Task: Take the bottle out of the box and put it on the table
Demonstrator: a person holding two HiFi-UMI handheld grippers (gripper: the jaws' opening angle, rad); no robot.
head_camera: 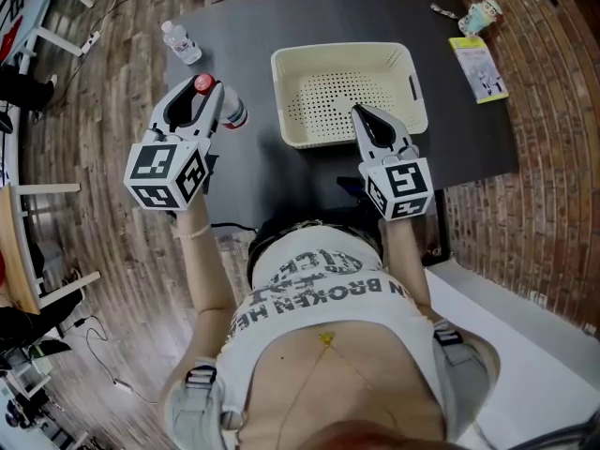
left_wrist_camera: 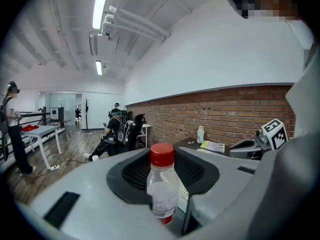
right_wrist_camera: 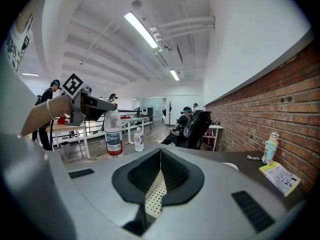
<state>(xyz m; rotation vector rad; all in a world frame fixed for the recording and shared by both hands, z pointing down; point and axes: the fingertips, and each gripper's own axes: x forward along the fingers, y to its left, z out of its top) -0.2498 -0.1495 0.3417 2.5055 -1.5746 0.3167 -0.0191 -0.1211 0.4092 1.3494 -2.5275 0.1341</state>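
Note:
A clear plastic bottle point(head_camera: 231, 111) with a red cap stands upright over the dark table point(head_camera: 281, 26), left of the cream perforated box point(head_camera: 347, 92). My left gripper point(head_camera: 210, 90) is shut on the bottle point(left_wrist_camera: 161, 189) near its top. In the right gripper view the bottle point(right_wrist_camera: 113, 134) hangs under the left gripper point(right_wrist_camera: 95, 105), its base hidden, so contact with the table is unclear. My right gripper point(head_camera: 373, 125) sits over the box's front rim, shut and empty. Only a thin slit of the dotted box floor point(right_wrist_camera: 154, 194) shows between its jaws.
A second small bottle point(head_camera: 180, 42) stands at the table's far left corner. A yellow booklet point(head_camera: 478, 68) and a small figure-shaped bottle point(head_camera: 483, 12) lie at the far right. A brick wall runs along the right. People and desks are in the background.

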